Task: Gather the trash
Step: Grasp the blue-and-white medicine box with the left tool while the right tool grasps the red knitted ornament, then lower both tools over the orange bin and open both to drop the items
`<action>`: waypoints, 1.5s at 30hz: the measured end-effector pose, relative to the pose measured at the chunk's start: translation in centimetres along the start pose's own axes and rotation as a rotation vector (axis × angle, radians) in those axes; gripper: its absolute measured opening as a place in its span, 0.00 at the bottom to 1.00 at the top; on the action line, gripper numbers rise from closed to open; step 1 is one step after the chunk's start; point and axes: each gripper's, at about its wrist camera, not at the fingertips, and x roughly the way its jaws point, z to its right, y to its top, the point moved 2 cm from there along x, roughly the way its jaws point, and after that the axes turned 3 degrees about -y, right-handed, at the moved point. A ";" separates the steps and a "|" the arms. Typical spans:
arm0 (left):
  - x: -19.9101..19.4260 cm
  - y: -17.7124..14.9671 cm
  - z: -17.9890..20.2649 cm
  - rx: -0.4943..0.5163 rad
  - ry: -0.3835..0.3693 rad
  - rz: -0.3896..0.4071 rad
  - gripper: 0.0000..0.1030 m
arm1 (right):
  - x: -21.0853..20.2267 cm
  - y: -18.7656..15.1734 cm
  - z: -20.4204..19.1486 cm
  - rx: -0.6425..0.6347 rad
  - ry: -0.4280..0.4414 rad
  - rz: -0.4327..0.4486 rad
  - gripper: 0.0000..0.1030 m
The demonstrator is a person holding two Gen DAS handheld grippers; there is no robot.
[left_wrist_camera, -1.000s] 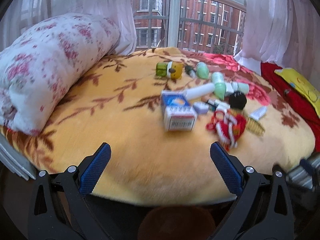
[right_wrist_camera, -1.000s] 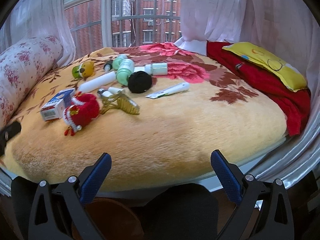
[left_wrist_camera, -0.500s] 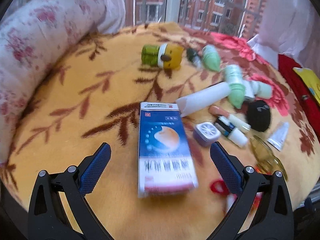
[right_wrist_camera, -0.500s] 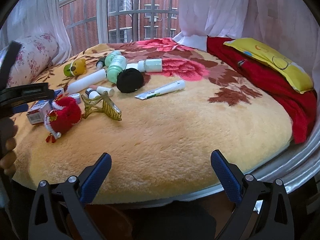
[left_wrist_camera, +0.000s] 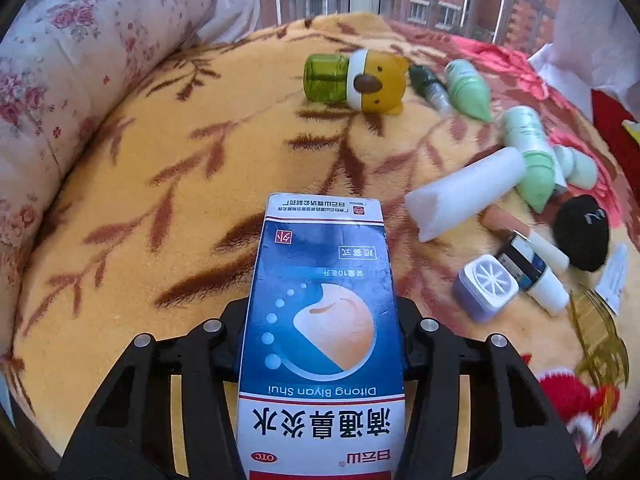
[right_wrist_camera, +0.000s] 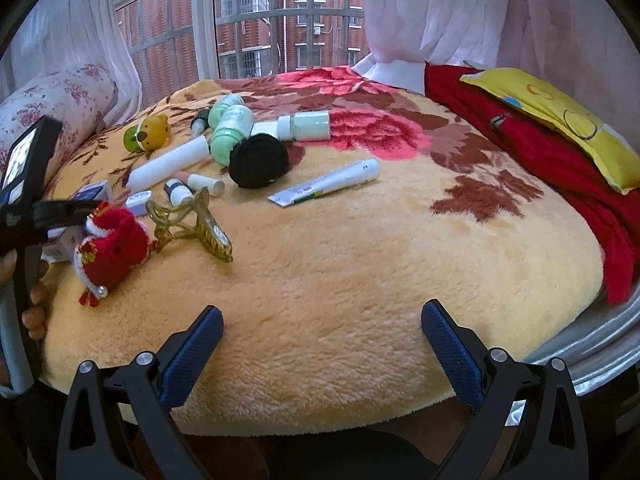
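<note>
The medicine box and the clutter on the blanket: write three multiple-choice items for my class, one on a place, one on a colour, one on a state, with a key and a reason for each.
1. Where is the medicine box?
A. between the left gripper's fingers
B. on the yellow pillow
C. under the hair claw

2. What colour is the fuzzy ball beside the white tube?
A. red
B. black
C. green

3. How does the right gripper stand?
A. shut on the white tube
B. shut on the hair claw
C. open, holding nothing

Key: A, the box fills the gap between the fingers, which have just closed on it; B, the ball is plainly black; C, its blue pads stand wide apart over bare blanket.
</note>
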 end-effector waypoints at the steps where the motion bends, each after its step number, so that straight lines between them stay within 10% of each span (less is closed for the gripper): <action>1: -1.0 -0.3 -0.4 -0.008 -0.001 0.024 0.48 | -0.1 0.2 -0.1 -0.002 0.001 0.002 0.95; 9: -11.4 -5.5 -3.9 0.019 -0.029 0.235 0.48 | -2.8 1.7 -4.3 -0.089 0.150 0.064 0.95; 26: -13.7 -12.0 -9.6 -0.081 -0.030 0.244 0.48 | -0.4 1.8 -14.9 -0.081 0.306 0.009 0.95; 36: -12.6 -12.8 -9.7 -0.087 -0.041 0.221 0.48 | 2.3 2.0 -15.4 -0.078 0.241 0.002 0.22; 45: -12.2 -13.7 -8.1 -0.058 -0.050 0.218 0.48 | 1.1 1.9 -14.0 -0.065 0.316 0.030 0.14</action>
